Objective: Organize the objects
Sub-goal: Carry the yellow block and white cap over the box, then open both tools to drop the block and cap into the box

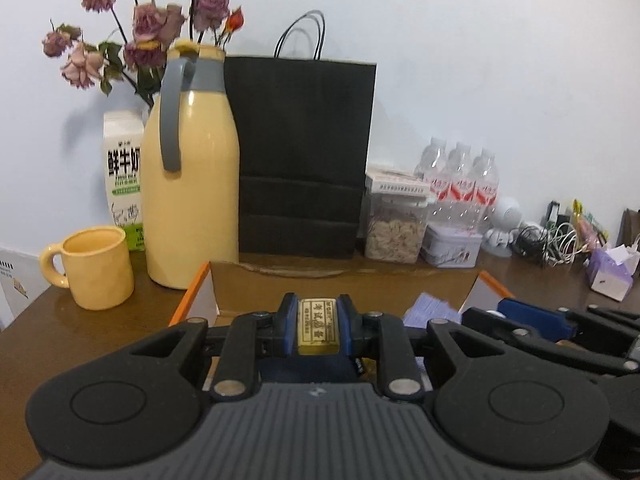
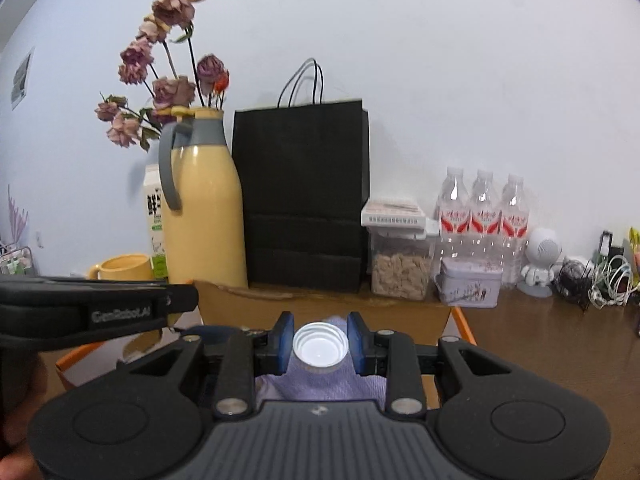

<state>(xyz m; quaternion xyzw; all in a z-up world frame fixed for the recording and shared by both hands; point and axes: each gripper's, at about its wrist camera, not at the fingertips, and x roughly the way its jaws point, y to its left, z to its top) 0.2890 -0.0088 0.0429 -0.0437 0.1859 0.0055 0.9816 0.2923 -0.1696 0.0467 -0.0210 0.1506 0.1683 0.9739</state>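
- Gold-coloured small box (image 1: 319, 326), printed with Chinese characters too blurred to read, sits clamped in the left gripper (image 1: 319, 325) above the open cardboard box (image 1: 344, 284) on the counter (image 1: 100, 332).
- Milk carton (image 1: 123, 176) behind the yellow jug (image 1: 191, 184) shows "鲜牛奶", its last character cut off by the jug.
- White bottle cap (image 2: 320, 345), open side up, is pinched in the right gripper (image 2: 320, 343) over a lilac cloth (image 2: 320, 384).
- "GenRobot.AI" reads on the left gripper's side at the frame's left.

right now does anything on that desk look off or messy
Two things stand out. The roses behind the yellow thermos are dried out and drooping. At the far right, a pile of cables lies tangled beside the small white robot figure. Nothing looks spilled or tipped over.
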